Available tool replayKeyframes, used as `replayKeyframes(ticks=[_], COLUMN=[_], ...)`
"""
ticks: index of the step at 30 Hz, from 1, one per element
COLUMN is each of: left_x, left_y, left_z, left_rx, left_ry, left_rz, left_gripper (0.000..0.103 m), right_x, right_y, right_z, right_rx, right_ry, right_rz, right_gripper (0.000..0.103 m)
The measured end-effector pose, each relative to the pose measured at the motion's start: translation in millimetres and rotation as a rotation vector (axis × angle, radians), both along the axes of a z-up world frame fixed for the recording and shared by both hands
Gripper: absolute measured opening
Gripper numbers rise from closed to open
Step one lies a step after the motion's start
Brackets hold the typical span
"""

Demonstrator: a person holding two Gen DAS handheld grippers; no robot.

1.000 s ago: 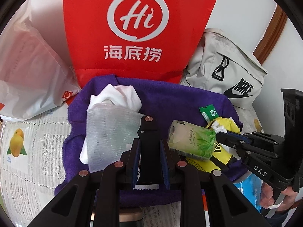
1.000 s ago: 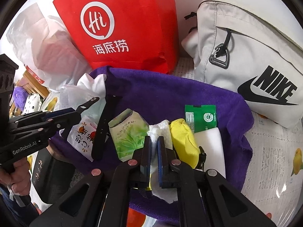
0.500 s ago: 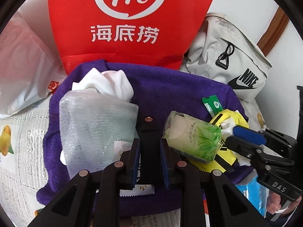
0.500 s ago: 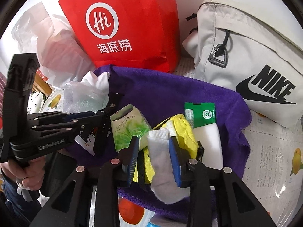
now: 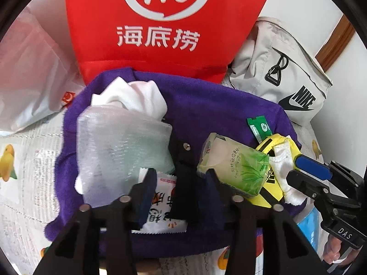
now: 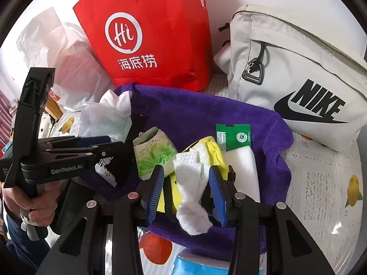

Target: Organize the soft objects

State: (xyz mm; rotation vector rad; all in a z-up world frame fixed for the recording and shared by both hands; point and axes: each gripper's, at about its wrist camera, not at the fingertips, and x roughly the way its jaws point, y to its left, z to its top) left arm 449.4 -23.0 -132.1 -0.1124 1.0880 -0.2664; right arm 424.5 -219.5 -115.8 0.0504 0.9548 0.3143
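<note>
A purple towel [image 5: 206,105] holds the soft things. My left gripper [image 5: 181,176] hangs over its near edge with the jaws opening. A black strap [image 5: 183,194] and a red-and-white snack packet [image 5: 160,215] lie between the fingers, and the pads stand clear of both. My right gripper [image 6: 187,174] is also opening. A white sock [image 6: 190,178] lies loose between its blue pads, on top of a yellow pouch [image 6: 215,151]. A green tissue pack [image 6: 153,151] sits between the two grippers. A bubble-wrap pouch [image 5: 121,142] and a white cloth [image 5: 135,94] lie at the towel's left.
A red paper bag [image 5: 160,23] stands behind the towel, with a beige Nike bag [image 6: 298,68] to its right and a white plastic bag [image 5: 29,73] to its left. A green sachet [image 6: 234,135] and a white foam block [image 6: 240,165] lie on the towel's right side. A printed cloth [image 6: 321,183] covers the table.
Both grippers' jaws have spread apart. The right one let go of the white sock, which now lies loose. The left one's pads have parted from the black strap, and its view has moved in closer.
</note>
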Motion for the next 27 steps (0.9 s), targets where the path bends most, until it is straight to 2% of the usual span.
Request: replayKeyframes(ticks=[6,13,15,21,22,24,27], left_x=[-16,-50,-65,-111,-118,-132,-162], left_y=[3,3,4,7,5,6,5], left_z=[19,44,52,70,72,75,83], left_rx=[0.032,0.085,0.110,0.139,0.145,0.147,0.155], left_ry=[-0.033,-0.090,-0.110,-0.150,-0.154,-0.164,-0.196], left_rz=[0.007,0.020,0.024,0.045,0.051,0.062,0.065], left_gripper=[0.051,0.066,0.071,0.084,0.089,0.096,0.098], right_x=[-13,-40,-52,-92,-99,-117,-144], right_y=[-4,-9,-9,-11,-12,-12,-11], right_z=[8,22,26,33,35,40,48], right_rx=[-0.030,-0.022,-0.035,-0.048,-0.043,-0.040,-0.059], right_ry=[-0.027,-0.044,-0.055,-0.080,-0.084,-0.105,-0.142], right_rz=[-0.043,-0.079,-0.095,-0.134,-0.140,-0.157,-0.170], right_gripper=[0.062,0.070,0.076,0.077,0.079,0.091,0.093])
